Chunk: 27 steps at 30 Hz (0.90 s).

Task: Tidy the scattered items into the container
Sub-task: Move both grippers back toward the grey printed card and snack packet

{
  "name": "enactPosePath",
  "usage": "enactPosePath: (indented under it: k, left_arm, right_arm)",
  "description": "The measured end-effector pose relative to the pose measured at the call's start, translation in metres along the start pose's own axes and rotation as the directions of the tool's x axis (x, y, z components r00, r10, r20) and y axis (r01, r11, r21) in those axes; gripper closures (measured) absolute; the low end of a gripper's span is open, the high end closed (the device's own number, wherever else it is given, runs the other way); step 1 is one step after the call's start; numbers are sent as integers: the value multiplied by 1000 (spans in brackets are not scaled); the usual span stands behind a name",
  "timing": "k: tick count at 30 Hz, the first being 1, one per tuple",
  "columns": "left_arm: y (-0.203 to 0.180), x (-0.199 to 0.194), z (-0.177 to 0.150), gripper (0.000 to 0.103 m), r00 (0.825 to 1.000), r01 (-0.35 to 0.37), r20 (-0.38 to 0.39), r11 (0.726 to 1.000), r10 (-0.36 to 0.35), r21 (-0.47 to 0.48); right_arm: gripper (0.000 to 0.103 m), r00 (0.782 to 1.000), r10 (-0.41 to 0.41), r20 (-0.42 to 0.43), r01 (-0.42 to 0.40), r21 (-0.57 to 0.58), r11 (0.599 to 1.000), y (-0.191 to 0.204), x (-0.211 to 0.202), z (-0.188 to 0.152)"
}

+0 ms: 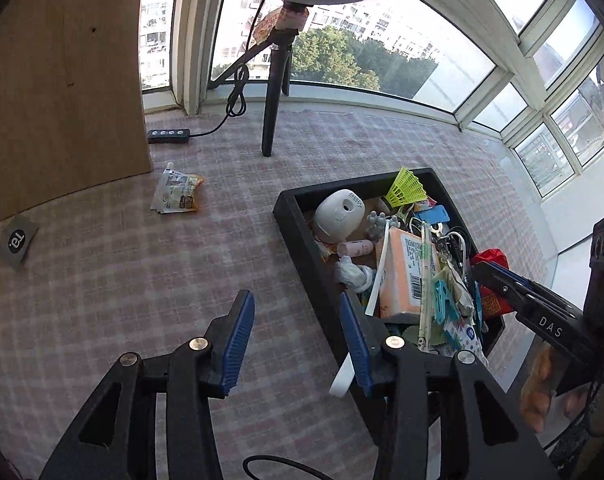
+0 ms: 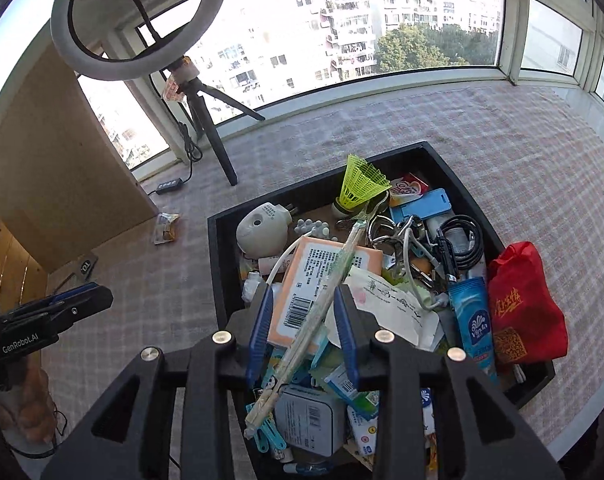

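Note:
A black tray (image 1: 302, 248) (image 2: 218, 264) is piled with small items: a white plug-in device (image 2: 262, 232), an orange tissue pack (image 2: 321, 280), a yellow shuttlecock (image 2: 361, 184), a red bag (image 2: 521, 308). My left gripper (image 1: 294, 300) (image 2: 102, 298) hangs open over the checked tablecloth just left of the tray, nothing between its fingers. Over the pile my right gripper (image 2: 302, 294) (image 1: 485, 276) stands open; a wrapped chopstick packet (image 2: 341, 264) runs slantwise between its fingers without being pinched. A snack pouch (image 1: 178, 194) (image 2: 166, 228) lies loose on the cloth at the far left.
A black card (image 1: 17, 241) lies beside a wooden board (image 1: 62, 80) at the left. A ring-light tripod (image 1: 274, 100) and a black inline switch (image 1: 169, 135) with its cable stand at the back by the windows. The table's edge runs close behind the tray's right side.

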State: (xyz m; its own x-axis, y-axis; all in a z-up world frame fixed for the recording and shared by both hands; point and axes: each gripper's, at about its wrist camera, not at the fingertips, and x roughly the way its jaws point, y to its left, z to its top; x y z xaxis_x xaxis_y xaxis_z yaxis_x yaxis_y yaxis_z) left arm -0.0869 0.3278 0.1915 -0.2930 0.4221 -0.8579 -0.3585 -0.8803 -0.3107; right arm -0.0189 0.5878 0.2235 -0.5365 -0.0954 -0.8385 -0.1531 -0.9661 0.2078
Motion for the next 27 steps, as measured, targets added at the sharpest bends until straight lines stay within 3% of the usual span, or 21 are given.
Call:
enactPosePath:
  k: [4,9,14,19,23,27]
  left_arm:
    - [71,-18,-5,60,997,-71,33,991,75,-117]
    - [162,-41,-16,60,985,-149,48,952,168,-268]
    - [254,-61,-34,60,965,-228,25,881,261,-415]
    - [332,-78,-52,60,943,-292,-15,803,333,-520]
    - [374,-89,-63,60,932,-317,-37,764,359,-562]
    - [392,-94,-59,60,933,-317,-38,766,358,-559]
  right_arm:
    - [69,999,38,-35,-41,-103,994,51,20,4]
    - [64,993,81,-80,-99,-255,962,126,43,9]
    - [53,985,123,-124,-165,-435,885,209,65,6]
    - [48,973,162,-166,-228,-556,799,284,86,4]
    - [47,974,139,-178,-216,-562,798,308,108,12]
    - [47,975,84,-207,-175,-476,862,294,135,37]
